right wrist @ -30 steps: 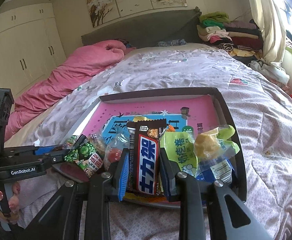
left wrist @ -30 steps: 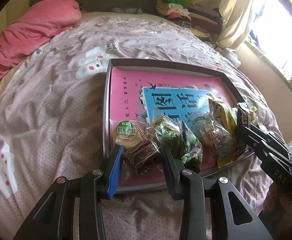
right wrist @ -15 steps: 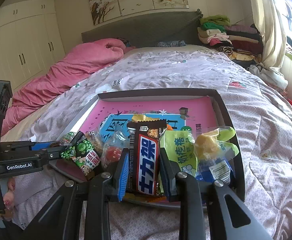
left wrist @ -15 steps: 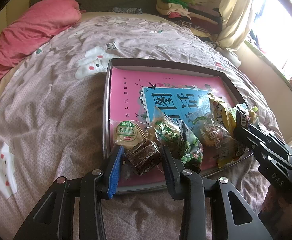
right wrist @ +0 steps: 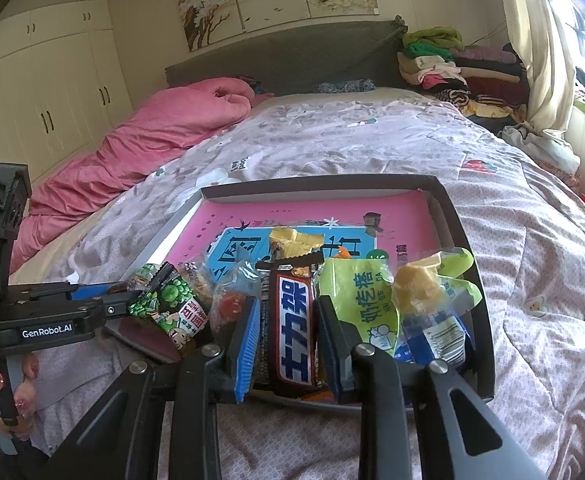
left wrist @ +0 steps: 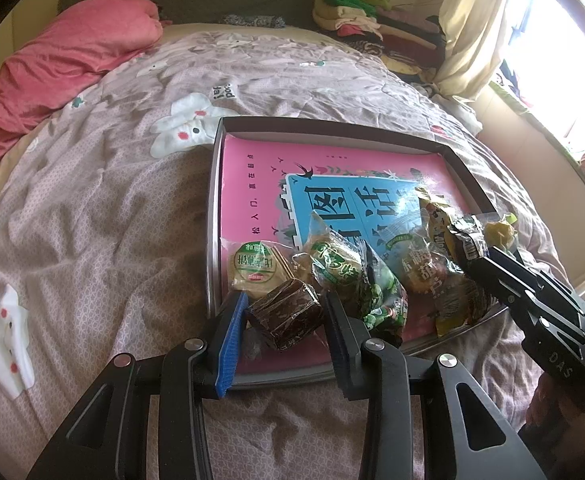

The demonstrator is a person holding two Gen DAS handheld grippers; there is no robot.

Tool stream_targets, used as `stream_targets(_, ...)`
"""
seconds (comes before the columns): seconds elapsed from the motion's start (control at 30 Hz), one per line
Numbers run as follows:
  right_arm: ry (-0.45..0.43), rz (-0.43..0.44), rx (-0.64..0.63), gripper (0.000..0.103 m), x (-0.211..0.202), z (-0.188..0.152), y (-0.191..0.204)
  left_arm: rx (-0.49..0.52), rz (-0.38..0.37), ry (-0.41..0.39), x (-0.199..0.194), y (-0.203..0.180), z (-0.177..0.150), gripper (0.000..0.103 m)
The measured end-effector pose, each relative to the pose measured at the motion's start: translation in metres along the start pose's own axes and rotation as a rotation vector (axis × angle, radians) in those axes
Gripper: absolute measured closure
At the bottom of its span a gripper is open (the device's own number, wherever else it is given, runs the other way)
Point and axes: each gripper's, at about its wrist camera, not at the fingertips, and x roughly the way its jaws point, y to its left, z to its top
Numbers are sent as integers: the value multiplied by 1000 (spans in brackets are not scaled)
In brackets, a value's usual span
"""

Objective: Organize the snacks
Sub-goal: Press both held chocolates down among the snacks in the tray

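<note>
A shallow dark-rimmed box (left wrist: 332,125) with a pink and blue lining lies on the bed; it also shows in the right wrist view (right wrist: 448,216). Several snack packets are piled along its near edge. My left gripper (left wrist: 286,312) is shut on a dark brown wrapped cake (left wrist: 286,314) at the box's near left corner. My right gripper (right wrist: 288,340) is shut on a brown chocolate bar (right wrist: 294,324) with blue lettering at the near edge. A round biscuit pack (left wrist: 256,266), a green pea bag (right wrist: 168,304) and a green candy bag (right wrist: 356,300) lie beside them.
The box rests on a pinkish-grey rabbit-print quilt (left wrist: 92,220). A pink duvet (right wrist: 152,136) lies bunched at the far left. Folded clothes (right wrist: 444,60) are stacked by the headboard, a curtain and window at right. White wardrobes (right wrist: 44,96) stand at left.
Both grippers stay shut on their snacks. The right gripper has drifted slightly left, toward the pile's middle; the left gripper has hardly moved.
</note>
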Motion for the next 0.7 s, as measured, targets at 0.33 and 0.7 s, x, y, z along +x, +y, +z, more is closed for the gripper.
stream_targets(0.33,-2,22,-30,74,2,2,8,1,0,0,1,0,0,63)
stream_targets(0.7,2,28,-51,73,10,4,10,1,-1,3,2,0,0,63)
